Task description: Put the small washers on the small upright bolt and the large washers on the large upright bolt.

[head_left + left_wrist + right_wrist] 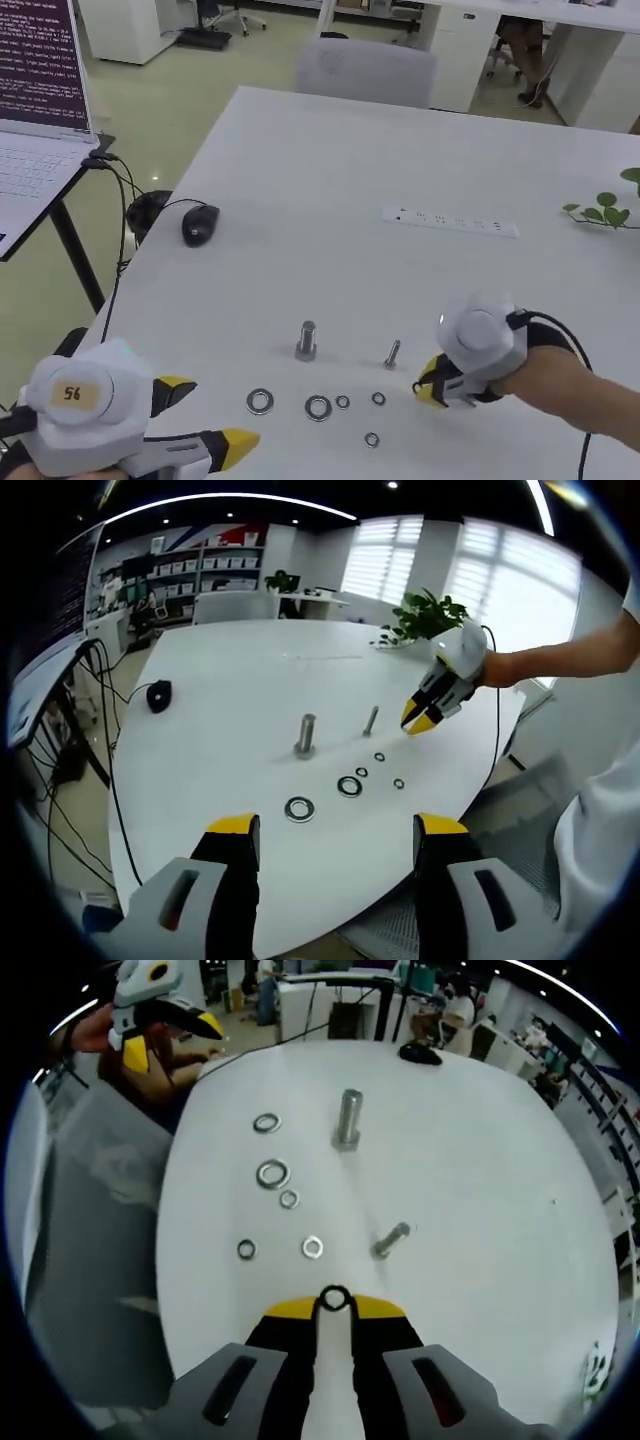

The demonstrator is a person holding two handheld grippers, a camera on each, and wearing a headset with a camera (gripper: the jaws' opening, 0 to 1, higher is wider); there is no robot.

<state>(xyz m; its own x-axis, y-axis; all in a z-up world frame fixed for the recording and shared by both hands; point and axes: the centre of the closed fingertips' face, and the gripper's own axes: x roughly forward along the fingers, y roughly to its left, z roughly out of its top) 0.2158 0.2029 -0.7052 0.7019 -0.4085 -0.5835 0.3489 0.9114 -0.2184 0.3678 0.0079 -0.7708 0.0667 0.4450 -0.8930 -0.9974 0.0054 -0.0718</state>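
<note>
A large upright bolt (306, 340) and a small upright bolt (392, 352) stand near the white table's front edge. In front of them lie two large washers (260, 401) (318, 407) and three small washers (342, 401) (378, 398) (371, 439). My right gripper (421, 388) hovers just right of the small bolt (391, 1241), shut on a small washer (335, 1298) pinched at its yellow tips. My left gripper (208, 412) is open at the front left, off the table edge, with nothing between its jaws; the large washers (299, 808) (349, 785) lie ahead of it.
A black mouse (200, 223) with its cable lies at the left side of the table. A white power strip (450, 221) sits further back. A laptop (30, 100) stands on a side stand at left, a plant (605, 210) at the right edge, a grey chair (365, 70) behind.
</note>
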